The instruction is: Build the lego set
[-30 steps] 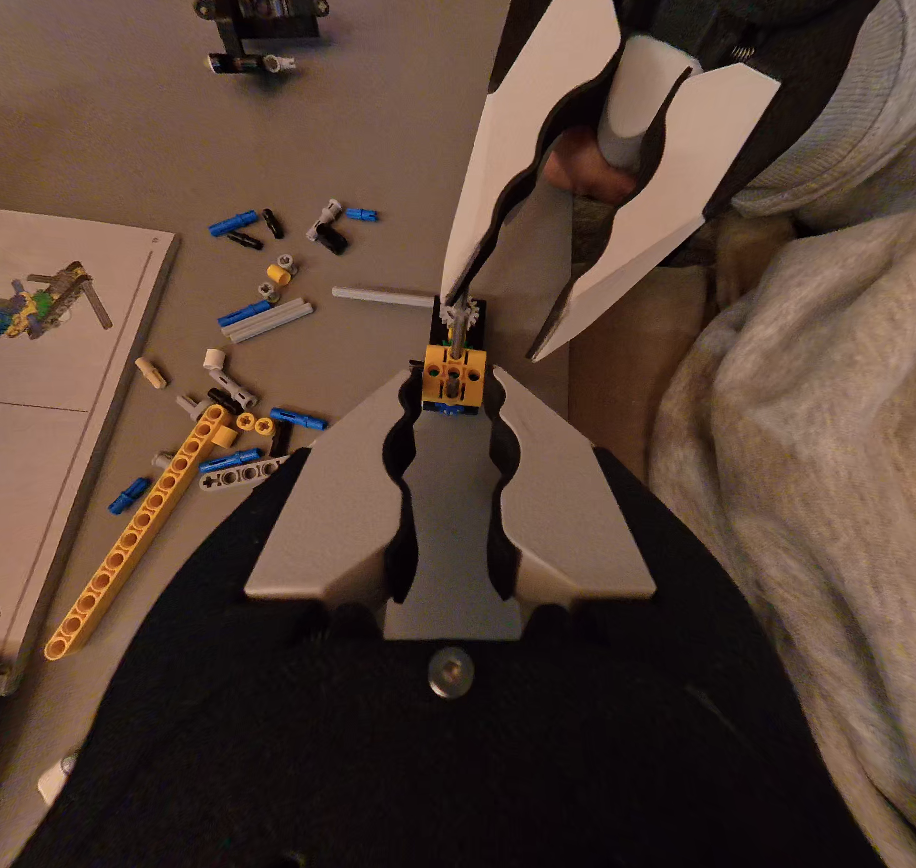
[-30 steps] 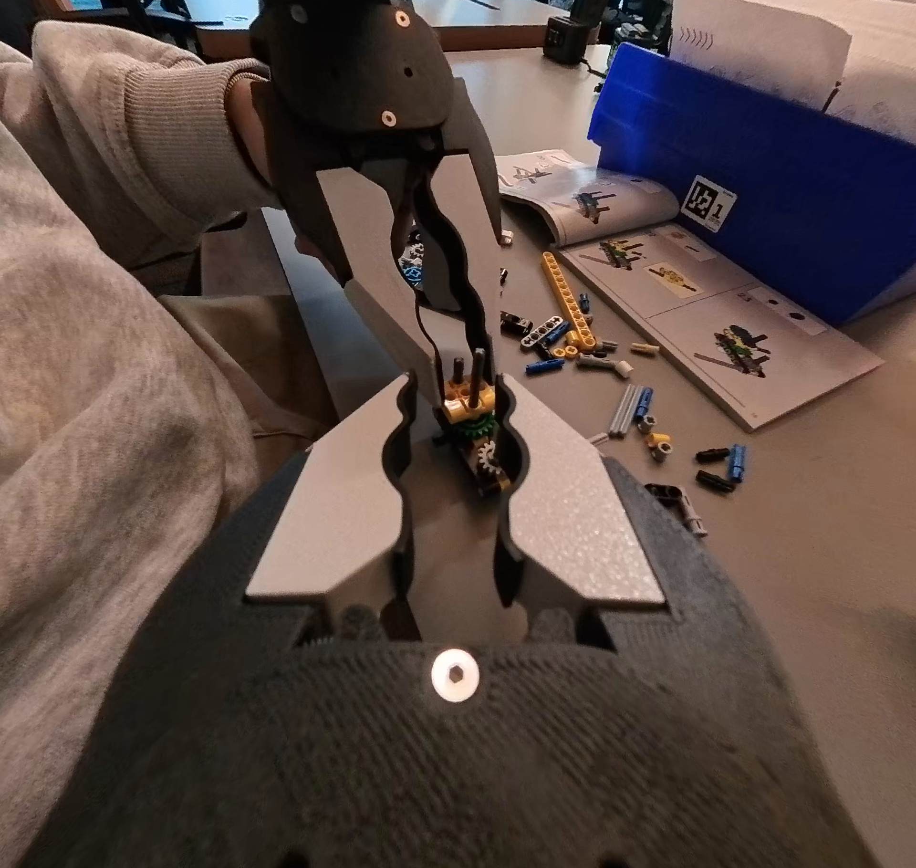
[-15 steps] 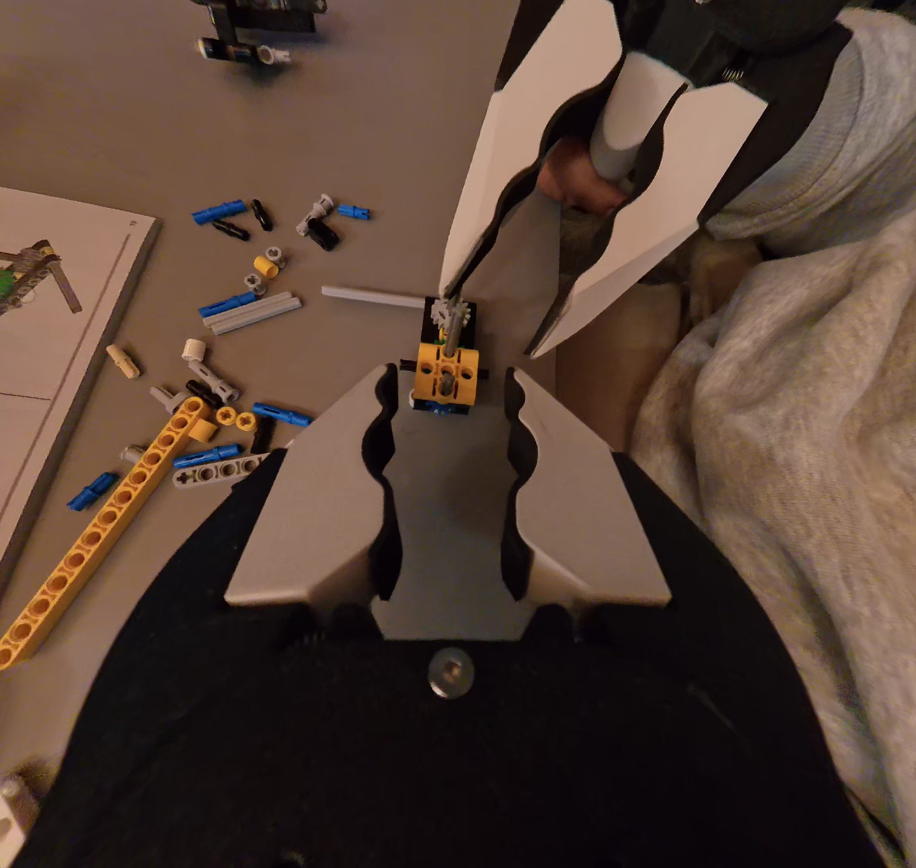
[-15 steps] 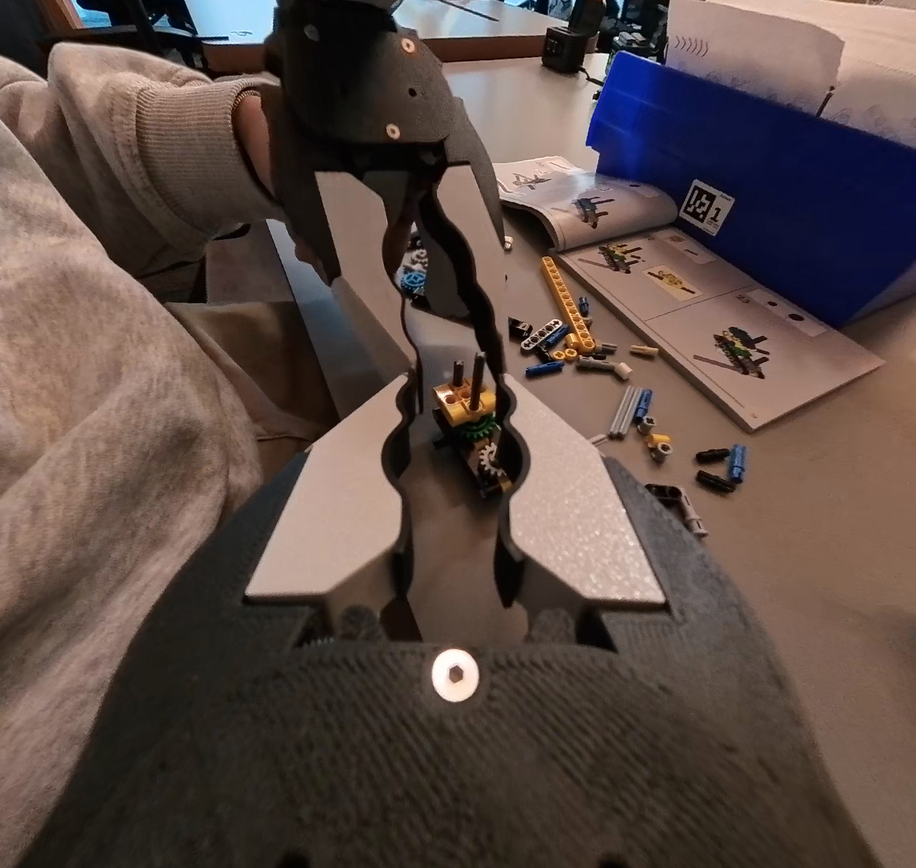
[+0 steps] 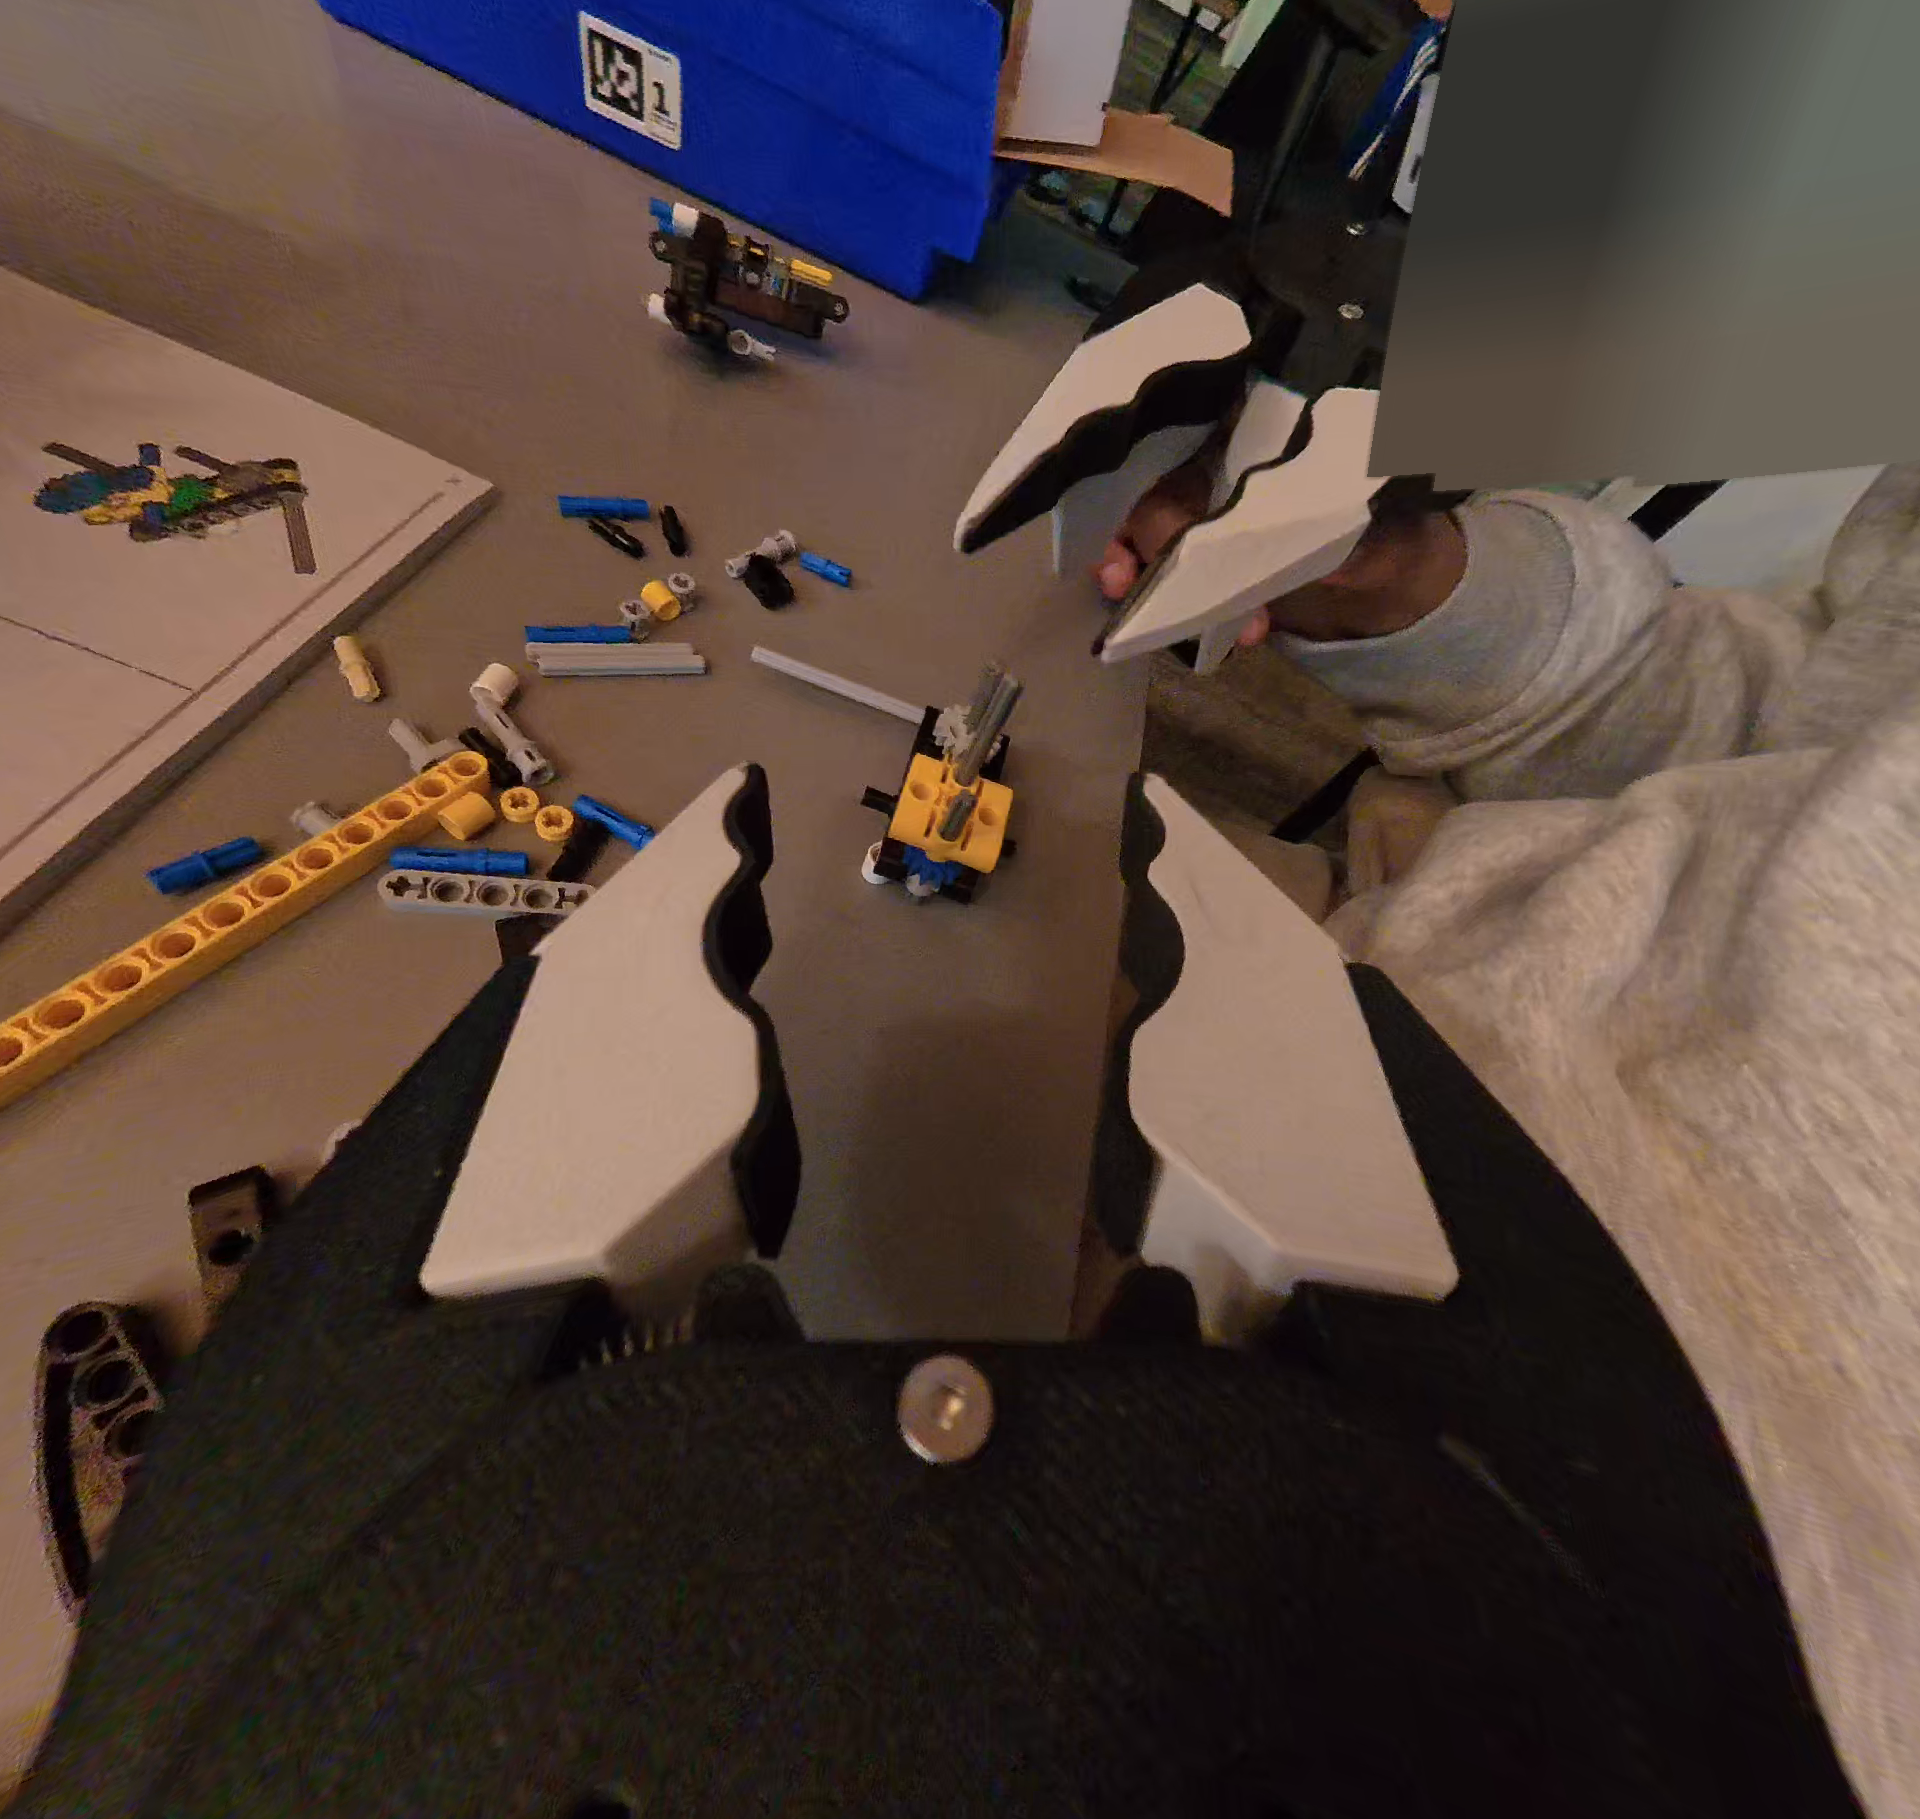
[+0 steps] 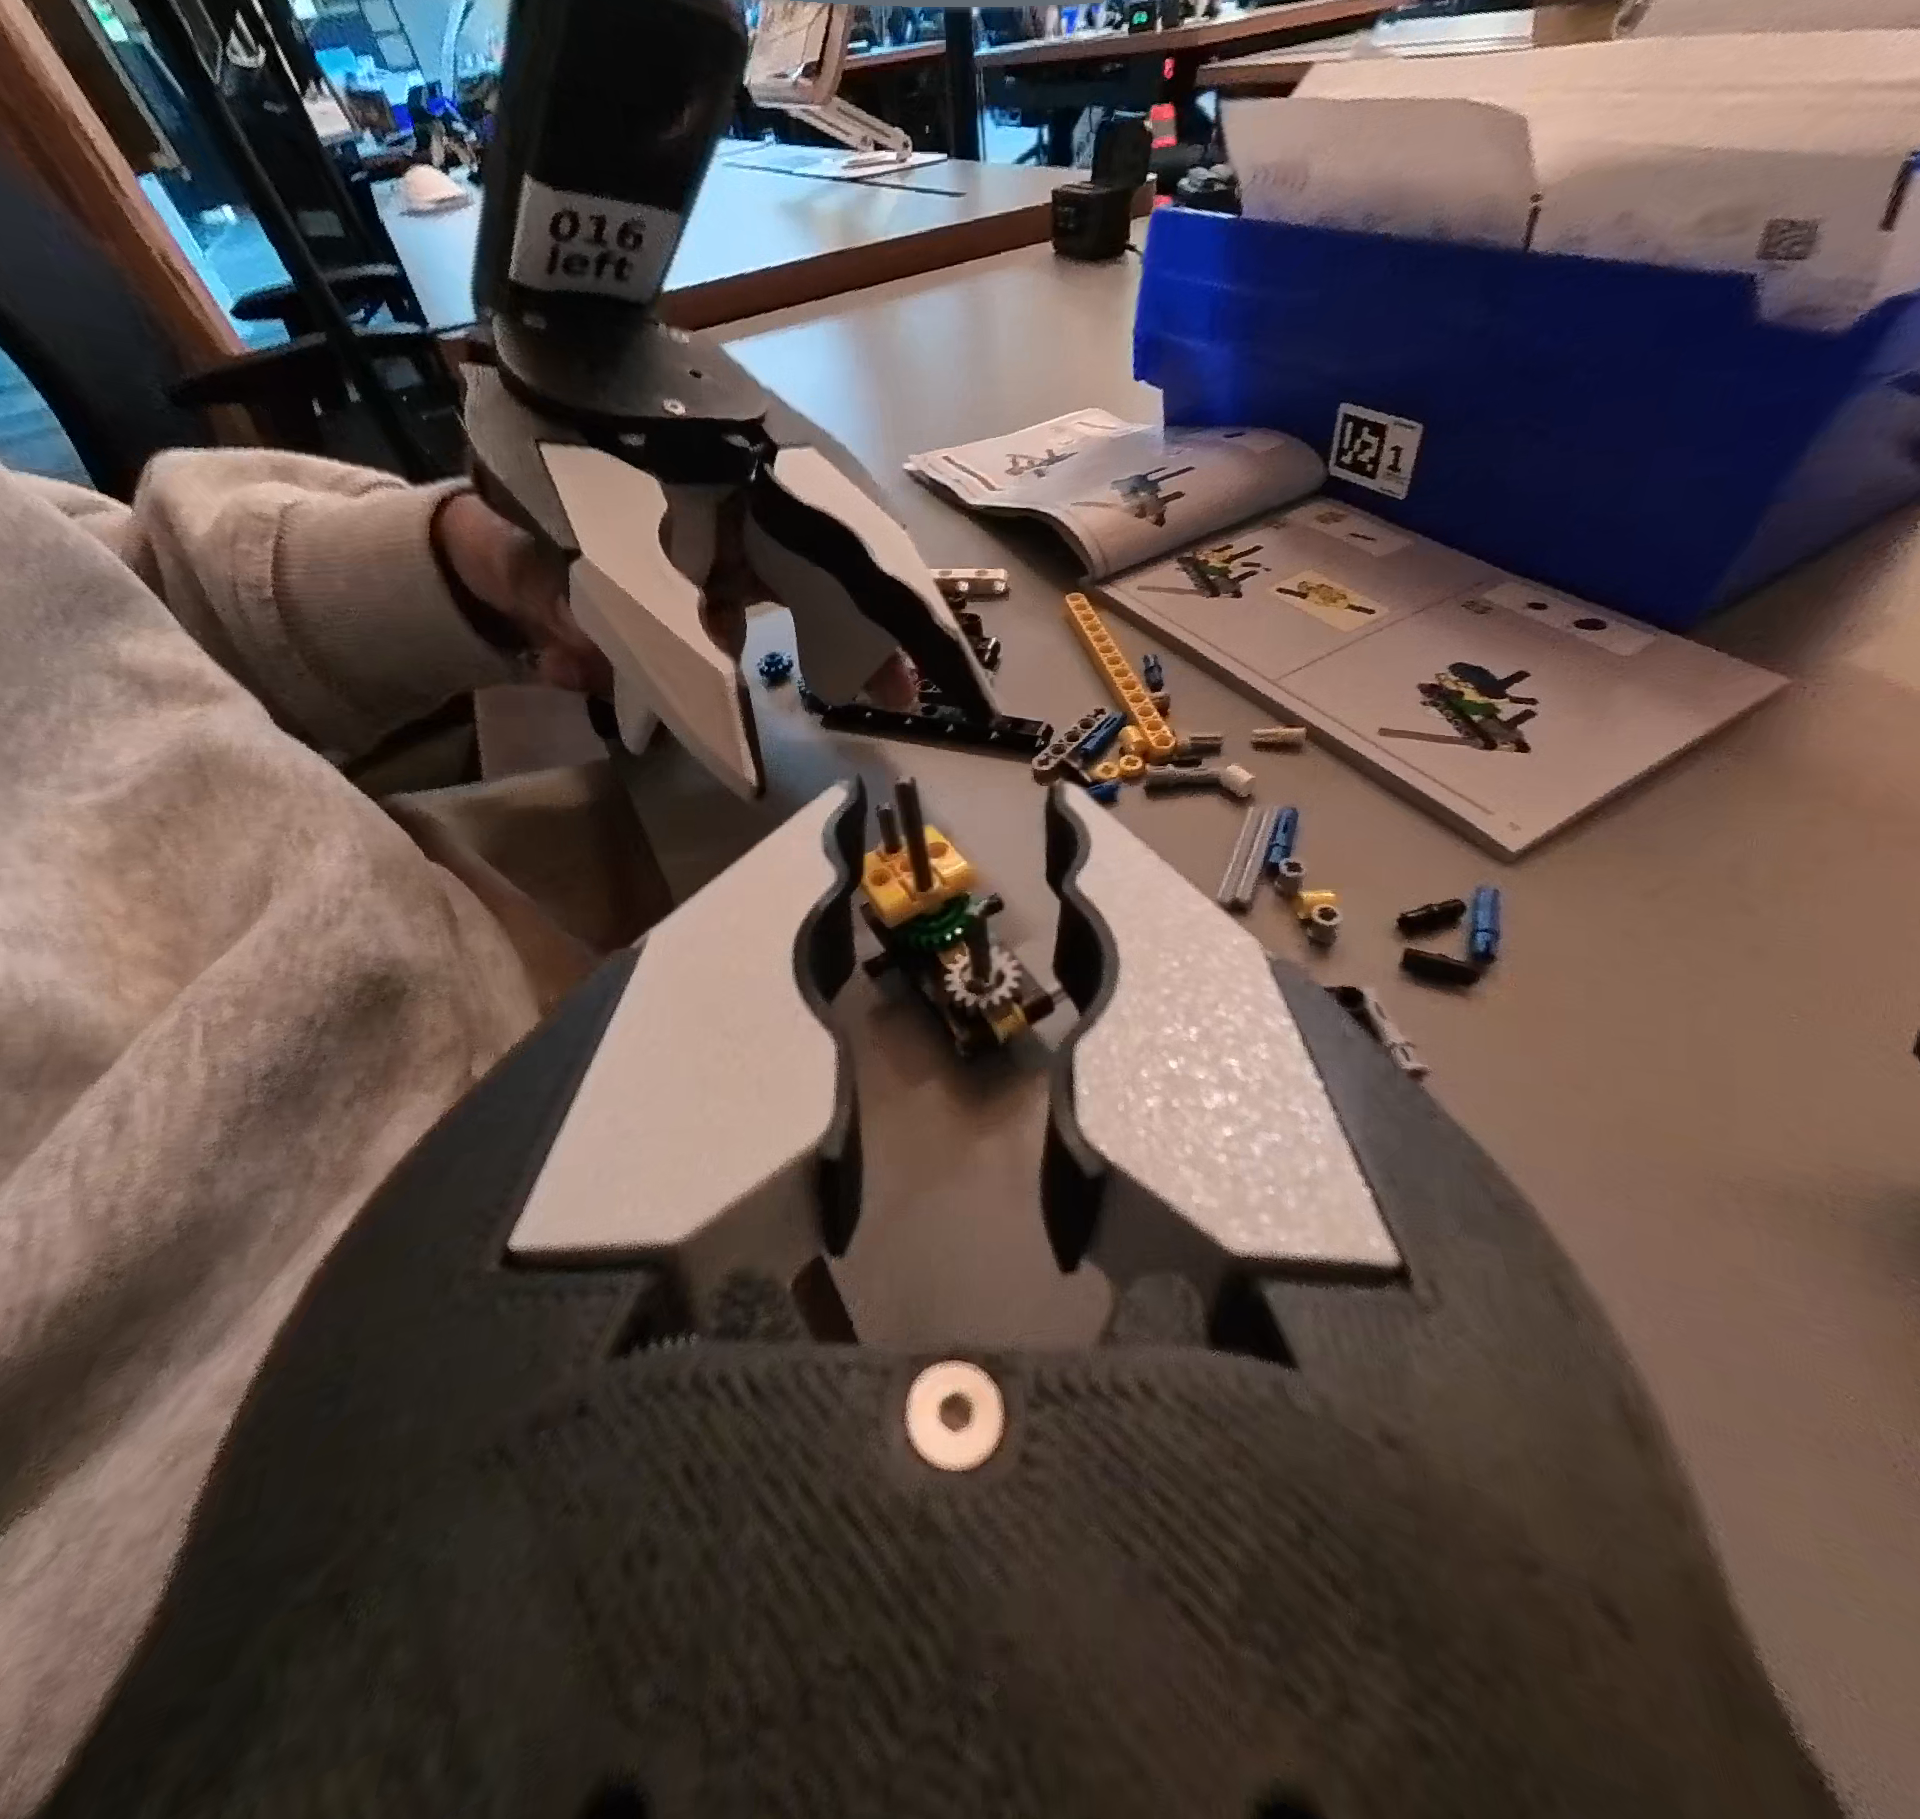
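A small assembly (image 5: pixel 945 813) with a yellow block, upright dark axles and gears stands free on the grey table (image 5: pixel 914 1094). My left gripper (image 5: pixel 943 782) is open, its tips on either side of the assembly and a little short of it. My right gripper (image 5: pixel 1029 595) is open and empty, raised above and behind the assembly. In the right wrist view the assembly (image 6: pixel 935 917) shows between the spread fingers of the right gripper (image 6: pixel 954 798) with gaps on both sides. The left gripper (image 6: pixel 873 753) hangs open just beyond it.
A black second assembly (image 5: pixel 743 283) sits near the blue bin (image 5: pixel 727 55). A long yellow beam (image 5: pixel 239 922), a grey axle (image 5: pixel 831 683) and several loose pins lie left of the assembly. The open instruction booklet (image 5: pixel 156 564) is far left. A grey sleeve (image 5: pixel 1610 938) is on the right. The left gripper's tips are roughly 5 cm from the right gripper's. The black second assembly (image 5: pixel 743 283) sits 20 cm or so from the ends of my right fingers.
My left gripper opened, let go of the small assembly and drew back. My right gripper lifted its fingertip off the gear and moved up and away. The assembly stays standing on the table.
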Action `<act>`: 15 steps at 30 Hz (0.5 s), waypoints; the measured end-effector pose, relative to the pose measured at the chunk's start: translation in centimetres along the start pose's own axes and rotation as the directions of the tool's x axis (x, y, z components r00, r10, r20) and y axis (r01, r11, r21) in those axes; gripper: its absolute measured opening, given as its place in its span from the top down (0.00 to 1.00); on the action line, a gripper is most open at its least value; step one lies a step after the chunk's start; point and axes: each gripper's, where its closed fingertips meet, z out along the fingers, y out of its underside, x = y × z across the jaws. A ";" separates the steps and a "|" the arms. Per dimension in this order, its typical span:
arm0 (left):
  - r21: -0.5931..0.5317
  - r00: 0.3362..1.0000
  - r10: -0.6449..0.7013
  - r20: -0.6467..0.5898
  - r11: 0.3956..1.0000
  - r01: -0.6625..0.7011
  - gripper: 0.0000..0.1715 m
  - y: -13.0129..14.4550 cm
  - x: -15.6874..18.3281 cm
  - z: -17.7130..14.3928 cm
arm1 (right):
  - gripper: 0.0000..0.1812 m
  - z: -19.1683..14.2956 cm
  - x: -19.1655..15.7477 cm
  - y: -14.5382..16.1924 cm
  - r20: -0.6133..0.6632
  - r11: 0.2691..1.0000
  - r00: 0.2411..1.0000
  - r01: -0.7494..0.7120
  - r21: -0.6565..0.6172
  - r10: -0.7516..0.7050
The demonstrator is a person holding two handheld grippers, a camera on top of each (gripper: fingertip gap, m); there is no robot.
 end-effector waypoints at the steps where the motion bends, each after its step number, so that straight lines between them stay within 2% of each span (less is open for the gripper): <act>1: 0.004 1.000 -0.010 -0.005 1.000 0.010 0.61 0.0 0.0 0.0 | 0.81 -0.1 0.2 -0.1 0.000 1.000 1.000 -0.015 0.010 0.015; 10: -0.023 0.998 -0.028 0.062 0.999 0.030 0.64 0.2 -1.1 0.4 | 0.79 -0.2 0.3 -0.2 0.009 0.999 0.999 -0.044 0.010 0.043; 15: -0.056 0.983 -0.041 0.179 0.997 0.052 0.65 0.7 -2.7 0.6 | 0.79 -0.1 0.3 0.1 0.018 0.998 0.998 -0.055 -0.010 0.055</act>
